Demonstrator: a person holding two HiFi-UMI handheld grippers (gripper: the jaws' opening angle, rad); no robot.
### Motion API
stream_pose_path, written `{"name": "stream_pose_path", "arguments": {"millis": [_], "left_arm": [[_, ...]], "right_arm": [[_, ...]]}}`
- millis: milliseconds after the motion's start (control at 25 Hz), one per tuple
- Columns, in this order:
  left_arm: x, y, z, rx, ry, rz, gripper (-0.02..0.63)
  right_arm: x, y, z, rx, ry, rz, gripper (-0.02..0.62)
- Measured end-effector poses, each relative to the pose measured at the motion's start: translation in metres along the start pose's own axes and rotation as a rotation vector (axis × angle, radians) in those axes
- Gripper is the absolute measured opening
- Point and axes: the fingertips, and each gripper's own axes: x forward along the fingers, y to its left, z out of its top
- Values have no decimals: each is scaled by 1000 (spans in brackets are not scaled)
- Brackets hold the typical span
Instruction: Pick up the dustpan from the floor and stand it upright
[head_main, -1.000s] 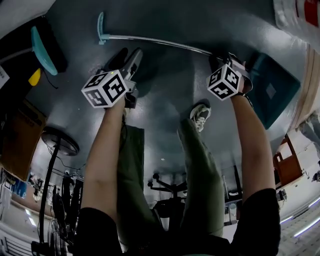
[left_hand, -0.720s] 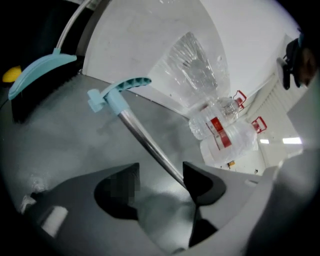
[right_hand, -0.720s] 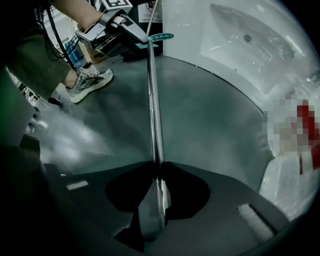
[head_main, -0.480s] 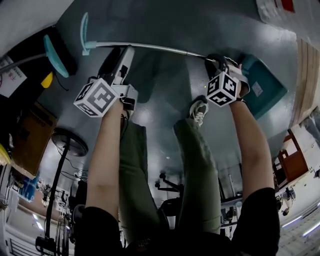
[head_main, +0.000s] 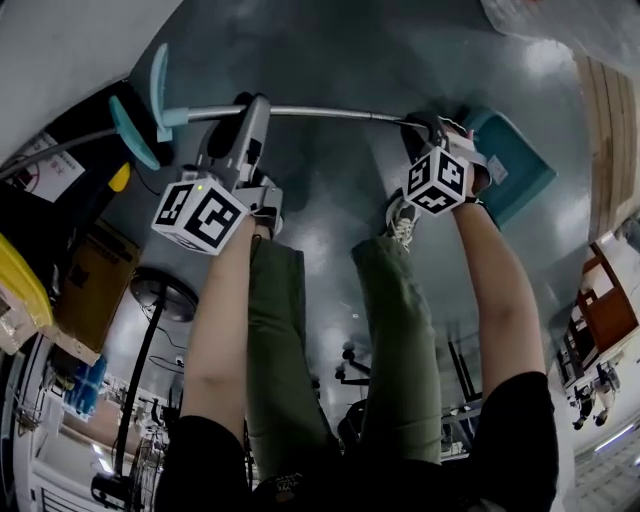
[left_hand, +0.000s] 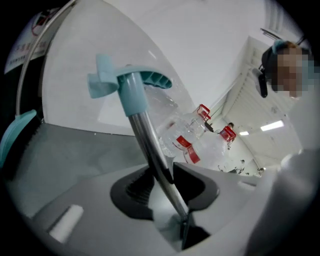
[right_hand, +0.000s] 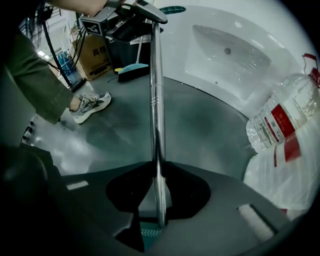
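Observation:
The dustpan has a teal pan (head_main: 518, 168) at the right and a long metal handle (head_main: 320, 111) that runs left to a teal grip (head_main: 158, 85). My left gripper (head_main: 252, 106) sits on the handle near the grip end. Its jaws have just been closing, and the pole now lies pinched between them. In the left gripper view the pole (left_hand: 150, 145) passes through the left gripper (left_hand: 162, 167) up to the grip (left_hand: 125, 82). My right gripper (head_main: 420, 125) is shut on the handle next to the pan. The pole (right_hand: 156, 90) runs straight out from the right gripper (right_hand: 157, 165).
A second teal broom head (head_main: 130, 130) and a cardboard box (head_main: 90, 290) lie at the left. A white tub (right_hand: 230, 50) and large water bottles (right_hand: 280, 120) stand beyond the pole. The person's shoe (head_main: 400, 222) is under the handle. A wooden panel (head_main: 600, 130) stands at the right.
The left gripper has moved up from below the handle onto it and closed round it. Both grippers have risen, and the handle has come up with them.

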Motion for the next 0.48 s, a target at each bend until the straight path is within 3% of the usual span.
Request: {"name": "stream_pose_path", "arguments": {"millis": [240,480], "left_arm": [[-1,-36,14,52,35,-42,156],[-11,-74,24,115,85,-102,147]], "right_arm": [[-38,-4,12,145,-71,-21,83],[-106,-25,38,360,-192,-115,82]]}}
